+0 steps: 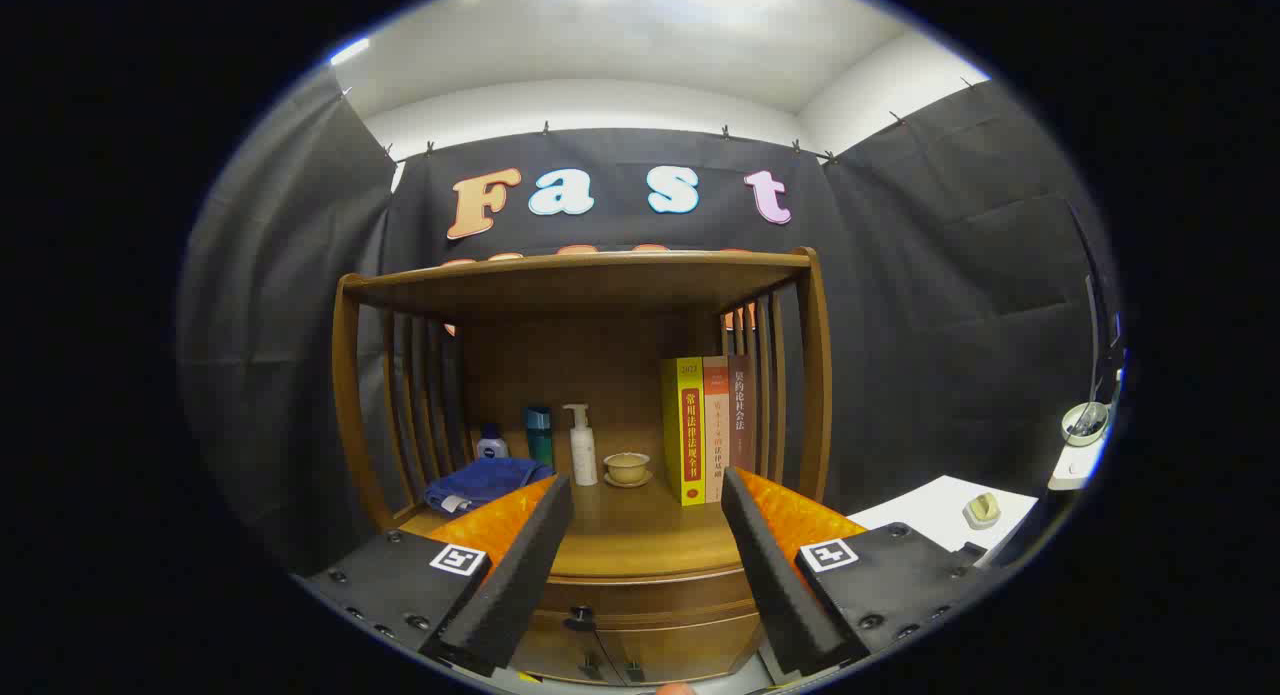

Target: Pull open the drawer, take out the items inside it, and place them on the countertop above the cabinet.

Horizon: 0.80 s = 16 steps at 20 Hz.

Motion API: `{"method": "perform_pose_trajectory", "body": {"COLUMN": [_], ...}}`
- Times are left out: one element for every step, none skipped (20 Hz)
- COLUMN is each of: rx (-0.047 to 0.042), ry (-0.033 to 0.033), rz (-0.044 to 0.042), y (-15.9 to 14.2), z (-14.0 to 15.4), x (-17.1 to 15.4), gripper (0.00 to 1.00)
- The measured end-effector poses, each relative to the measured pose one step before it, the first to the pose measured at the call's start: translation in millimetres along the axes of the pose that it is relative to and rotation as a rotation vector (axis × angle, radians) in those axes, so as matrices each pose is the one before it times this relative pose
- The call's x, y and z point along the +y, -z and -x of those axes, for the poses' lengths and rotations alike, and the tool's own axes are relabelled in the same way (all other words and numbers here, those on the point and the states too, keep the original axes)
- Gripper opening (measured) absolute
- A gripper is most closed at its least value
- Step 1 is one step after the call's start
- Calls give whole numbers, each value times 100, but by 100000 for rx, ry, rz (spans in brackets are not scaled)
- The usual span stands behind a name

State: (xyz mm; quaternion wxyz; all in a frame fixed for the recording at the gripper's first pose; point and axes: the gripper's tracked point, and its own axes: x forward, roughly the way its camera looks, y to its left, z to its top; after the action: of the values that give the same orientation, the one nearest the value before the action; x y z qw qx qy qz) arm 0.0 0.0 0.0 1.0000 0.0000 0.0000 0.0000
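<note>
The tool [648, 495] gapes wide and empty above the bench [640, 545]; the drawer [640, 625] looks closed, so everything remains.

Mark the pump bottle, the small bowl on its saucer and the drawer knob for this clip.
pump bottle [583, 453]: gripper view, middle of its body.
small bowl [627, 466]: gripper view, its side wall.
drawer knob [579, 615]: gripper view, the knob itself, on the shut drawer front.
tongs [647, 560]: gripper view, open, midway between the tips.

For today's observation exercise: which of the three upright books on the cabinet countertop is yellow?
The leftmost book, nearest the small bowl; the other two are reddish. The open gripper holds nothing.
</note>
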Motion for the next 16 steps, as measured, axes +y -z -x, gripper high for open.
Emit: {"method": "perform_pose_trajectory", "body": {"rx": [26,108,234,254,207,146,-13,-67,-224,-209,-208,-156,-5,167,271,243], "ry": [195,46,32,-42,8,26,45,-51,-177,-117,1,-84,-219,-244,-116,-262], "rz": [230,111,-101,-139,-40,-18,-18,-14,-26,59,84,3,-74,-29,-7,45], "y": [111,7,147,127,116,9,52,-2,-44,-82,3,42,112,156,260,332], "z": [36,-83,-37,-21,54,10,40,-19,-18,32,-66,-7,-29,-63,-17,-82], "x": [-76,24,33,-28,-29,-11,-10,43,81,21,14,-19,102,104,47,110], "gripper": [98,98,98,98,98,98,98,98,98,98,98,98,98,98,98,98]}}
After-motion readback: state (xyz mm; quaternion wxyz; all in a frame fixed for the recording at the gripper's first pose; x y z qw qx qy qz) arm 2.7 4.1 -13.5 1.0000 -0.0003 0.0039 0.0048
